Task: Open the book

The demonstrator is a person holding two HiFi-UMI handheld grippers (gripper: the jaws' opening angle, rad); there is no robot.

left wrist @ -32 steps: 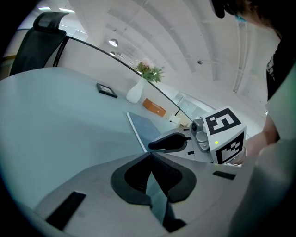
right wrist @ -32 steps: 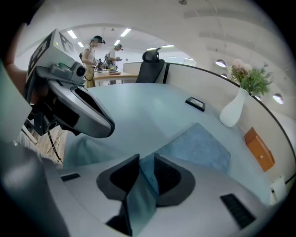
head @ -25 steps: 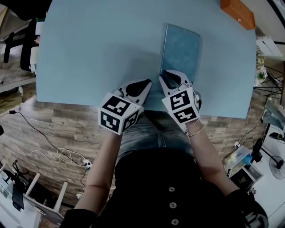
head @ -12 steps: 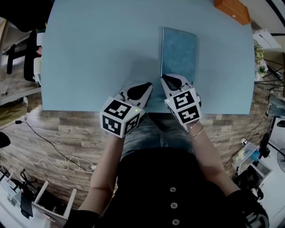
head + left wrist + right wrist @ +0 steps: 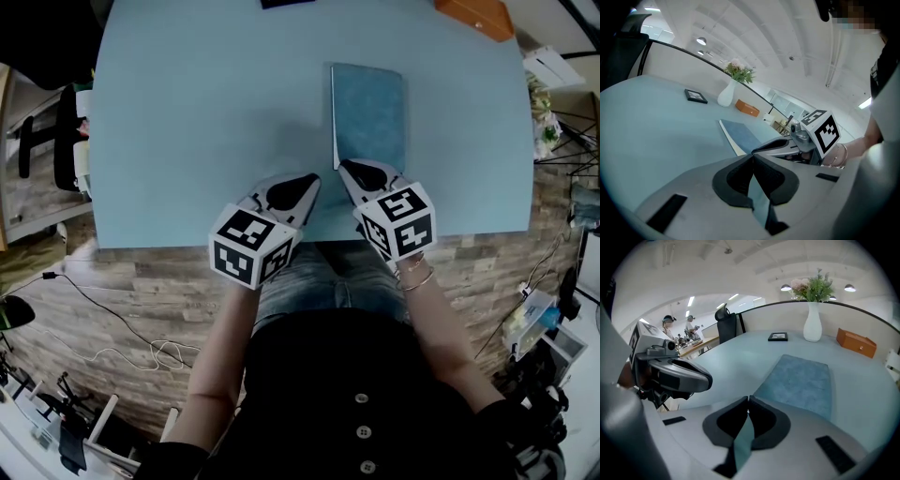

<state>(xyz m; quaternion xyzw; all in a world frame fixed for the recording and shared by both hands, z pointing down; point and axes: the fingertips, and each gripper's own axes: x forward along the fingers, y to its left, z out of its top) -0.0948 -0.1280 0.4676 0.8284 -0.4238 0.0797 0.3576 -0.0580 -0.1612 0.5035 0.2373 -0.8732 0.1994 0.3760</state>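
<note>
The book [image 5: 368, 112] lies closed and flat on the pale blue worktop [image 5: 206, 112], right of centre, with its long sides running from near to far. It looks thin, with a mottled blue-green cover, so it is probably light and may slide on the smooth worktop if pushed sideways. The cover seems stiff enough to lift as one leaf. Its left long edge shows a pale strip in the left gripper view [image 5: 740, 133], which I take to be the page block. If so, the left edge is the one to get under, best at the near-left corner, with something pressing the rest down so the whole book does not come up.

The left gripper [image 5: 298, 185] is held low over the near part of the worktop, left of the book and apart from it, pointing far and slightly right. Its fingers [image 5: 733, 178] are closed tip to tip with nothing between them.

The right gripper [image 5: 361, 173] sits just beside it, pointing far with its tip at the book's near-left corner. I cannot tell whether it touches the cover. Its fingers [image 5: 766, 423] are also pressed together and empty, and the book [image 5: 801, 380] spreads out just beyond them. Both forearms reach forward from the body, with the wrists close together.
</note>
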